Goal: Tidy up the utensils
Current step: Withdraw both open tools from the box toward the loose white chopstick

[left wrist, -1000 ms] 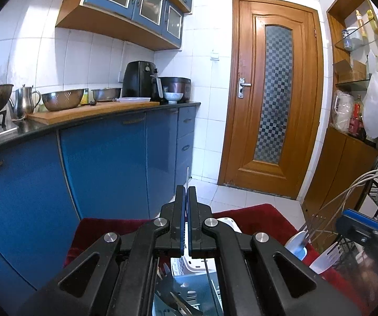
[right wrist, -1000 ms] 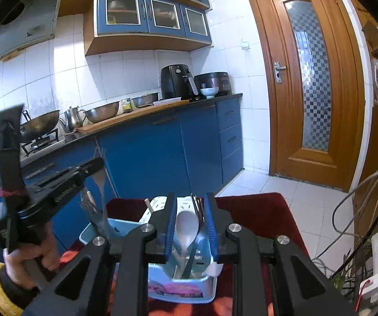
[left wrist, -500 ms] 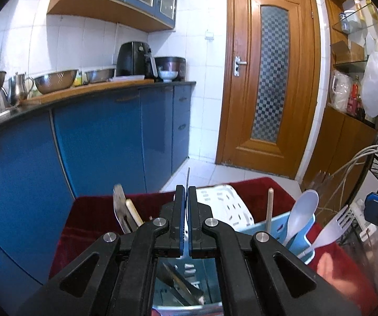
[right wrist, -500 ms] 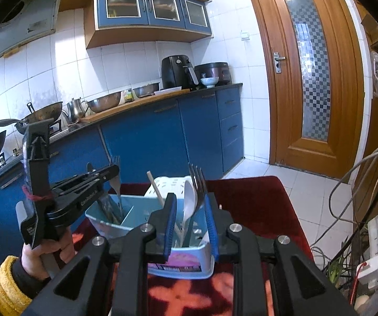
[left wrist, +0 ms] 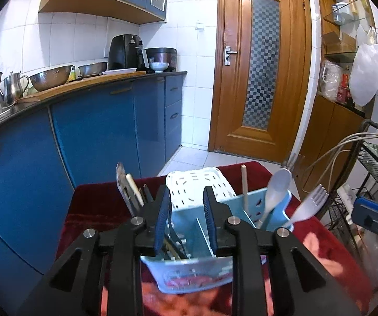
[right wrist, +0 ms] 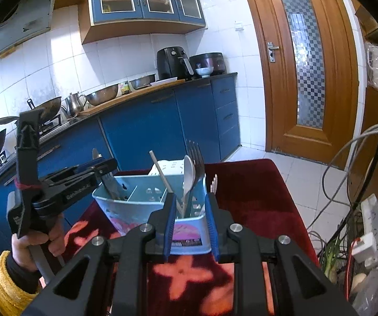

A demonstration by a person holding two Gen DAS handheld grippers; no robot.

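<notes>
A light blue utensil caddy (left wrist: 189, 271) (right wrist: 146, 210) stands on a red flowered cloth (right wrist: 244, 200). It holds a white spoon (left wrist: 275, 192) (right wrist: 189, 176), a white fork (left wrist: 310, 205), a dark fork (right wrist: 196, 155), a wooden chopstick (left wrist: 244, 184) (right wrist: 162, 176) and knives (left wrist: 125, 189) in its left compartment. My left gripper (left wrist: 186, 218) is open and empty just above the caddy's left compartment; it also shows in the right wrist view (right wrist: 102, 167). My right gripper (right wrist: 189, 223) is open and empty in front of the caddy.
A white perforated basket (left wrist: 202, 184) lies behind the caddy. Blue kitchen cabinets (left wrist: 96, 137) run along the left. A wire rack (left wrist: 373, 173) with cables and a power strip (right wrist: 370, 226) stands at the right. A wooden door (left wrist: 260, 65) is at the back.
My left gripper was shut on a thin metal utensil; it has opened and the utensil is now down in the caddy. The right gripper has drawn back from the white spoon.
</notes>
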